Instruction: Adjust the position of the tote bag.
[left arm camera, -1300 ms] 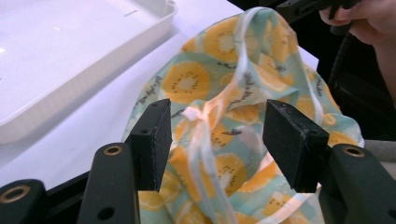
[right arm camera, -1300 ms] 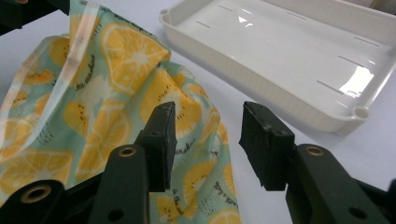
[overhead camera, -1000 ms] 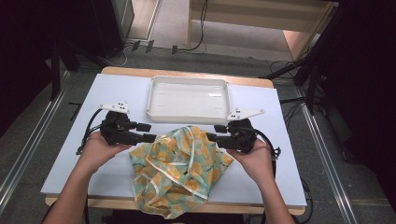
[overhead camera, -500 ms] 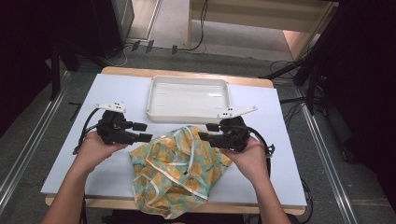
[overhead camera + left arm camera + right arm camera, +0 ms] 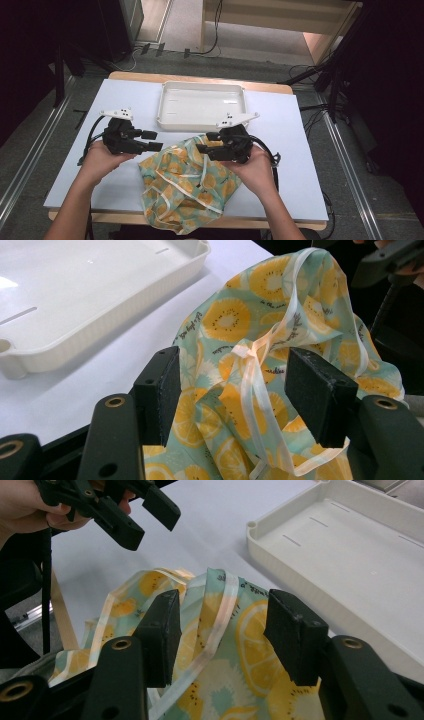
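In the high view, a cloth printed with yellow citrus slices on pale green lies crumpled at the near edge of the surface, a little left of its middle, and one part of it hangs over this edge. A white tray stands near the far edge, just behind the cloth and apart from it. The left gripper is held in the person's left hand just beside the left side of the cloth; its fingers point to the right and stand apart, with nothing between them. The right gripper is held in the right hand above the far right part of the cloth; its fingers point to the left and stand apart.

In the left gripper view, the two black fingers are open. The cloth rises in a peak behind and between them, with a pale ribbon knotted on it. The pads do not press on the fabric. The tray is at the upper left, on the white surface.

In the right gripper view, the fingers have just been opening and now stand wide. The cloth lies below and between them, with its pale hem band running through the gap, but the pads do not squeeze it. The left gripper shows at the upper left, also open. The tray is at the upper right.
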Available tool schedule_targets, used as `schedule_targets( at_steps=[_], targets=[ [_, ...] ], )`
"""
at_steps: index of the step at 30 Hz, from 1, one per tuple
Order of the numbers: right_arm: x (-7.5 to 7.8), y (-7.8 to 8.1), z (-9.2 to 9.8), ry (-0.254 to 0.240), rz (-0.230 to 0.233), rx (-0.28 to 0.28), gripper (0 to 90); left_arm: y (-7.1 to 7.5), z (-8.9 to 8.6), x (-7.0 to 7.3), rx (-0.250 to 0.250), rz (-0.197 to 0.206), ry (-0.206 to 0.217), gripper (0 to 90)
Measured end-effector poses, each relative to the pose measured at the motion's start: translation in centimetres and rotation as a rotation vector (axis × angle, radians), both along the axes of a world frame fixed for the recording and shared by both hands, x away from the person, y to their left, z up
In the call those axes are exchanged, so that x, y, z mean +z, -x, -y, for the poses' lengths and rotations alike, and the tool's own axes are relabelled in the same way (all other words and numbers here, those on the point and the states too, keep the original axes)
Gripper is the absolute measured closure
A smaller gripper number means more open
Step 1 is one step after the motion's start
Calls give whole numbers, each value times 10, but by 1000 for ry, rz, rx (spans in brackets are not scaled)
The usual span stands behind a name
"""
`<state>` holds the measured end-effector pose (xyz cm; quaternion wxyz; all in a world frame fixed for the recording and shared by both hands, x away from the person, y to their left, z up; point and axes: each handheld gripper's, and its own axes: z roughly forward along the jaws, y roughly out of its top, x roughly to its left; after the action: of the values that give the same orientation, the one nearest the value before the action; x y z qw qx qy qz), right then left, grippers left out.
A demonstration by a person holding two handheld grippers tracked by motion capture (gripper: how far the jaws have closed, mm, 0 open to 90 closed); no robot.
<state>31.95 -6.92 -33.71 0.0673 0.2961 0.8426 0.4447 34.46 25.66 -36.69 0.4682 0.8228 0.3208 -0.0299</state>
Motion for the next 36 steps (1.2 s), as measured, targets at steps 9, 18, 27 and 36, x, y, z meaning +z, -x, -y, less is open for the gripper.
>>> schedule_targets(
  at_steps=[9,18,27,36],
  targets=[
    [-15,-7,-7,58,-9,-16,726,0,1,-1,-2,1,-7,400],
    [-14,-7,7,68,11,-26,891,0,0,-1,1,5,-6,401],
    [-15,-6,49,30,7,-99,889,1,2,0,-6,12,-3,402],
    [-18,-12,69,10,-3,-144,881,3,5,1,-16,15,-1,405]
  ],
)
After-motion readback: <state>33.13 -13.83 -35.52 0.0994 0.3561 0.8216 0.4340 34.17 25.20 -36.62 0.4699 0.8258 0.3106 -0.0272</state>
